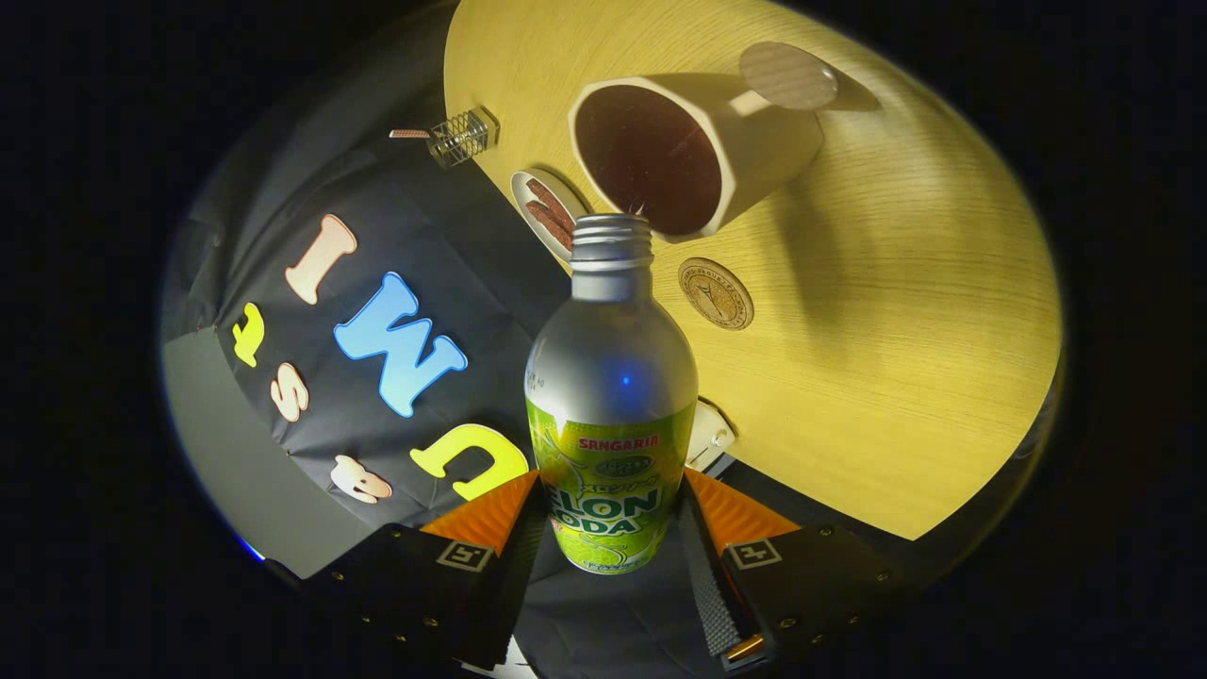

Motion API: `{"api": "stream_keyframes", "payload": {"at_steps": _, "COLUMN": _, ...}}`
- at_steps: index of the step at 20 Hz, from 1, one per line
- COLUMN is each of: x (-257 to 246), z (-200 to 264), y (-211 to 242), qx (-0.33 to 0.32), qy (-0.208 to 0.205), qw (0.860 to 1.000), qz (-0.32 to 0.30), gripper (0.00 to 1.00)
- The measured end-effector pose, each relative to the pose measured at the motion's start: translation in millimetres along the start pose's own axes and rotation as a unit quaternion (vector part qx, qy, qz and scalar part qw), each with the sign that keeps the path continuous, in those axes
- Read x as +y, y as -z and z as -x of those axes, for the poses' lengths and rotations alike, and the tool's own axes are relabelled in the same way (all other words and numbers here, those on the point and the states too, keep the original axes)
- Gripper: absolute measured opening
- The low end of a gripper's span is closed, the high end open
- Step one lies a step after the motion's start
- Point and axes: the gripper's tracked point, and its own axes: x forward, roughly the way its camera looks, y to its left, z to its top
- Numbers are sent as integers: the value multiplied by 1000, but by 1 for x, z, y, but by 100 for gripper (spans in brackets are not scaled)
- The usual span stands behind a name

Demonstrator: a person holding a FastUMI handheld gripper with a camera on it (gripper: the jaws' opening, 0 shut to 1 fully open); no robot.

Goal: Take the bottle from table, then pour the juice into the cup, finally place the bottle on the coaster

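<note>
My gripper (pixel 611 505) is shut on the lower body of a silver bottle (pixel 611 377) with a green label, one finger pressing on each side. The bottle points away from me, and its uncapped threaded mouth ends just short of the rim of a white cup (pixel 754 141). The whole scene looks rolled, so the cup's opening faces the bottle; its inside is dark. I cannot tell whether any liquid is flowing. A round tan disc with an emblem (pixel 715 292) lies on the wooden table (pixel 896 330) beside the bottle neck. A ribbed brown round coaster (pixel 787 75) lies beyond the cup.
A small white dish with brown sticks (pixel 547 209) sits at the table edge next to the cup. A wire holder (pixel 462 138) stands farther along that edge. A small white object (pixel 709 436) peeks out behind the bottle. Bare wood stretches beyond the tan disc.
</note>
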Motion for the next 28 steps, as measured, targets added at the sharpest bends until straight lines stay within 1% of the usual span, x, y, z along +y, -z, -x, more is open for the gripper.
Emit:
{"api": "stream_keyframes", "payload": {"at_steps": 3, "x": 2, "z": -2, "y": 3, "qx": 0, "qy": -3, "qw": 1000, "qz": -16, "gripper": 75}}
{"api": "stream_keyframes", "payload": {"at_steps": 8, "x": 4, "z": -1, "y": 8, "qx": 0, "qy": -4, "qw": 1000, "qz": -13, "gripper": 75}}
{"api": "stream_keyframes", "payload": {"at_steps": 14, "x": -5, "z": -3, "y": 10, "qx": -11, "qy": -5, "qw": 1000, "qz": 15, "gripper": 75}}
{"api": "stream_keyframes", "payload": {"at_steps": 19, "x": -22, "z": -6, "y": 5, "qx": -31, "qy": 9, "qw": 997, "qz": 73, "gripper": 75}}
{"api": "stream_keyframes", "payload": {"at_steps": 22, "x": -34, "z": -7, "y": -3, "qx": -49, "qy": 20, "qw": 992, "qz": 114, "gripper": 75}}
{"api": "stream_keyframes", "payload": {"at_steps": 25, "x": -46, "z": -9, "y": -10, "qx": -67, "qy": 34, "qw": 983, "qz": 167, "gripper": 75}}
{"api": "stream_keyframes", "payload": {"at_steps": 28, "x": -52, "z": -10, "y": -14, "qx": -76, "qy": 45, "qw": 970, "qz": 226, "gripper": 75}}
